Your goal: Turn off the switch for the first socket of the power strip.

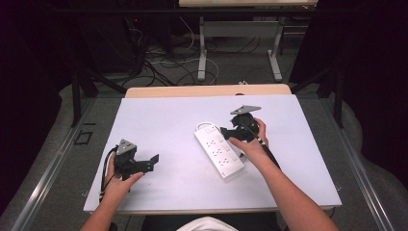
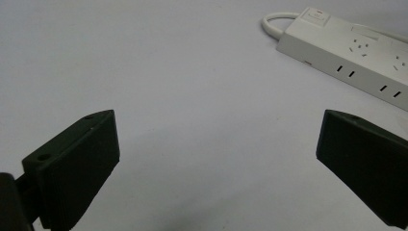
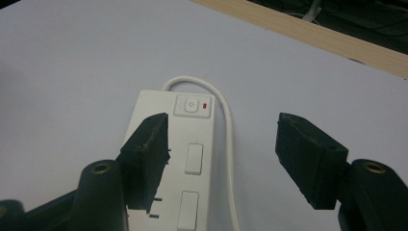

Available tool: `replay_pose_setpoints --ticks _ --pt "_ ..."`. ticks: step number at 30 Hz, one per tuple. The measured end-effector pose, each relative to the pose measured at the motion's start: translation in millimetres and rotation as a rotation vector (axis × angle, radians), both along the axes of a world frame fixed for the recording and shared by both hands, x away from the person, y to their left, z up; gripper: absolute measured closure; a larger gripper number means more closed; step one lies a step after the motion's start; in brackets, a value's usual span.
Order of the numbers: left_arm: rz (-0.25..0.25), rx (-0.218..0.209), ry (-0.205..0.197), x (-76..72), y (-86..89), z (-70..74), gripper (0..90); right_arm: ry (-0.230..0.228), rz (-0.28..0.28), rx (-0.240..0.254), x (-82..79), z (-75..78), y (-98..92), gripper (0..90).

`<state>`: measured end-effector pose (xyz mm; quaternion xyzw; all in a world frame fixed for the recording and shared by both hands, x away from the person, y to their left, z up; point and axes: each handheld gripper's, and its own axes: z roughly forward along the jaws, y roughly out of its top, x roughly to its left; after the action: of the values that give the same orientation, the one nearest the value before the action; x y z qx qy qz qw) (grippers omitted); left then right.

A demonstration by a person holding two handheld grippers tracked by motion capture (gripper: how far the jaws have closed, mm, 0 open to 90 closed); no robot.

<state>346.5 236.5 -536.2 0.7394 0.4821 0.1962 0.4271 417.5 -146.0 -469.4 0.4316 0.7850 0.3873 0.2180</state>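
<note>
A white power strip lies at a slant on the white tabletop, right of the middle. My right gripper hovers at its far end with the jaws pointing left, and it is open. In the right gripper view my right gripper straddles the power strip. One jaw hangs over the strip's top near the power button, and the white cable runs between the jaws untouched. My left gripper rests at the front left, open wide and empty. Along my left gripper I see the power strip farther off.
The white table surface ends in a wooden far edge. Beyond it is a floor with loose cables and the metal legs of another table. Bare tabletop lies between the two grippers.
</note>
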Motion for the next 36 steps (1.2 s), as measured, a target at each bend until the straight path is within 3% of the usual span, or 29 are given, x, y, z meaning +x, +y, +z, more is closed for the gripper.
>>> replay_pose_setpoints --ticks 23,36 --pt "-0.003 -0.001 0.008 0.3 -0.5 -0.5 1.6 0.082 0.003 0.004 17.8 -13.2 5.3 44.2" --pt "-0.004 -0.002 0.009 0.4 -0.3 -0.4 1.9 0.135 0.032 -0.016 23.5 -21.8 9.4 65.0"
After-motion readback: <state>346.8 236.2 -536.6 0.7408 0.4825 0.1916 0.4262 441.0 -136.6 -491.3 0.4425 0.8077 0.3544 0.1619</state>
